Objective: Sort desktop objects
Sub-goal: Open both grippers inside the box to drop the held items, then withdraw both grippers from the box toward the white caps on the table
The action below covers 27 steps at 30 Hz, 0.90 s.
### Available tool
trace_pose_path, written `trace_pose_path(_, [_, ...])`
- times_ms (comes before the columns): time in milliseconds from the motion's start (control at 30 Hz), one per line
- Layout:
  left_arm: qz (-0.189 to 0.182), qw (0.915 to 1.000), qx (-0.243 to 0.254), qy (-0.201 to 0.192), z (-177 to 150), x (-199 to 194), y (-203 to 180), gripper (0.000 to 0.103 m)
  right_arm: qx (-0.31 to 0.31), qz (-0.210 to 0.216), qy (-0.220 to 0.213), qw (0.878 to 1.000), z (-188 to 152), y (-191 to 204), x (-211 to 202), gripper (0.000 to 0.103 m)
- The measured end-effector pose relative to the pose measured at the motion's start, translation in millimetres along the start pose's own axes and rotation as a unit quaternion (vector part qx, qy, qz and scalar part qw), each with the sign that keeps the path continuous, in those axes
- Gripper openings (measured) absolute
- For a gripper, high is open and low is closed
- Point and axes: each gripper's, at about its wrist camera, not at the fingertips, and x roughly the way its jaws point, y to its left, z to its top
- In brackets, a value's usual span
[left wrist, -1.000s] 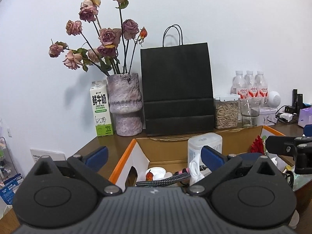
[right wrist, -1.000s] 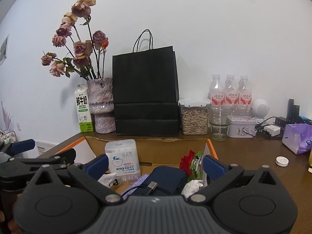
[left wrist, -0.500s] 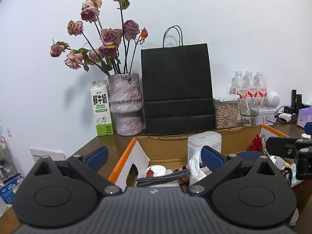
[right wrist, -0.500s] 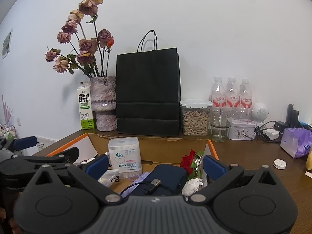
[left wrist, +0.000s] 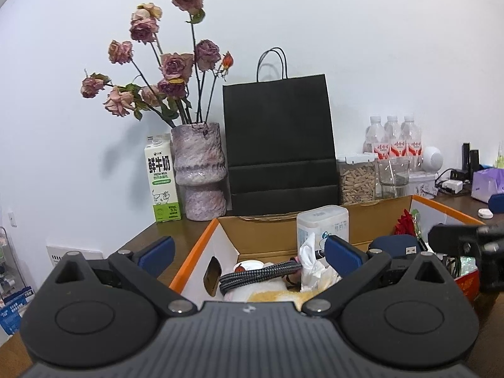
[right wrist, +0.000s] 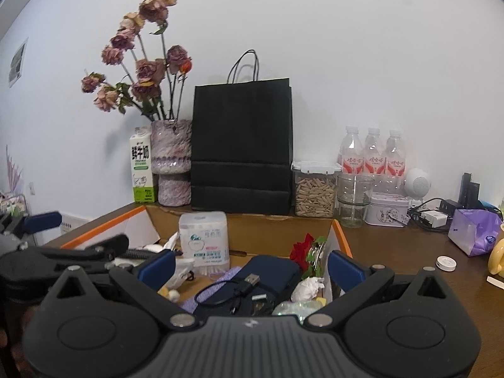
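Both grippers, left gripper (left wrist: 249,253) and right gripper (right wrist: 250,266), spread wide, empty. Black braided cable (left wrist: 260,274) in cardboard box (left wrist: 375,217): light, floppy, probably best pinched mid-coil.

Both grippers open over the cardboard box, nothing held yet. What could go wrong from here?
1. The black USB cable loops loosely over the dark blue pouch; grabbing either may drag the other along.
2. The left gripper and right gripper hover close together over the same box, so they could collide.
3. The upright cotton swab container stands among the clutter and looks easy to knock over.
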Motion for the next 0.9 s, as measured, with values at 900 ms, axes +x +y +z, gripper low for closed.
trace_pose_path(900, [-0.069,0.993,0.035,0.09,-22.8,-46.0,-26.6,0.103,0.004,-0.035,0.066,0.997,-46.9,-32.7,-66.1,0.103])
